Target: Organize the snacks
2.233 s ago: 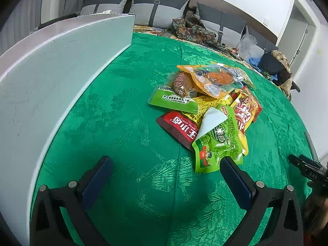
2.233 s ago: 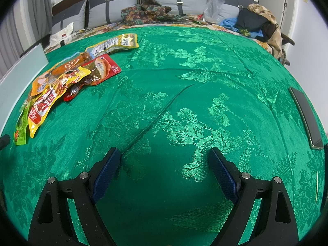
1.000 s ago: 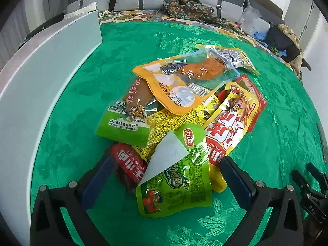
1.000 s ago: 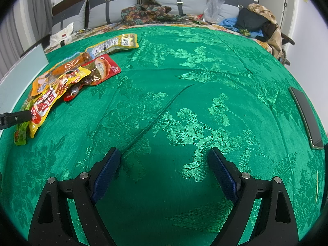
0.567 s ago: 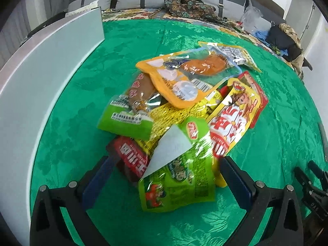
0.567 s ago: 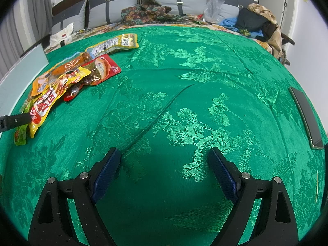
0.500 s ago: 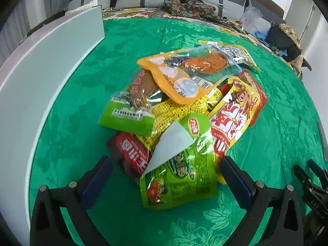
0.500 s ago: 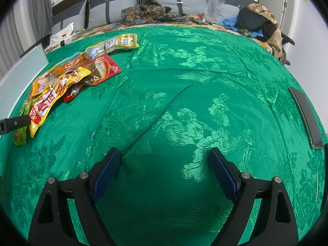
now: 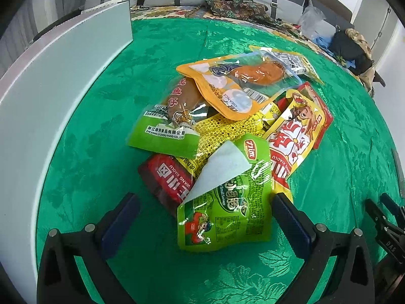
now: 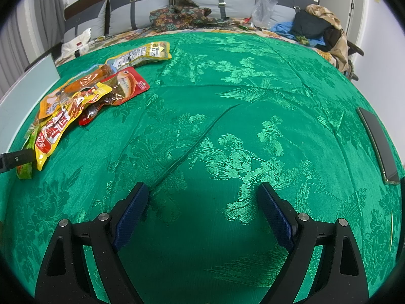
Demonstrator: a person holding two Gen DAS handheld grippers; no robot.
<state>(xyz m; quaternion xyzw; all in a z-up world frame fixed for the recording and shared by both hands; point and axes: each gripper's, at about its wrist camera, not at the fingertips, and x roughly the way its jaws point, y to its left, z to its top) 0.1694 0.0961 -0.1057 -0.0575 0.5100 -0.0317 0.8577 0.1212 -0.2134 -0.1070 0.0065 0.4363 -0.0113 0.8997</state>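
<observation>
At the far left a white box [image 9: 63, 81] stands along the edge of the green tabletop [image 9: 157, 40], probably the place for the snacks. The left claw [image 9: 203, 211] is wide open around the near end of the green snack packet [image 9: 227, 212], which lies on top of the snack pile [image 9: 227, 116], so it seems to be the first pick. Well to the right, the right claw [image 10: 202, 211] is wide and empty above bare cloth, apparently waiting.

Legible markings, left wrist view: the green-edged clear packet [image 9: 167, 129] carries "ZHEJIANG LVZHOU FOOD CO., LTD" below a line of Chinese characters; the red packet [image 9: 167, 179] reads "WANG XIAOLU"; the orange pouch [image 9: 227, 88] shows "ORANGE", upside down. Chinese characters on the yellow cartoon packet [image 9: 296, 136] and light green packet [image 9: 227, 210] cannot be made out.
</observation>
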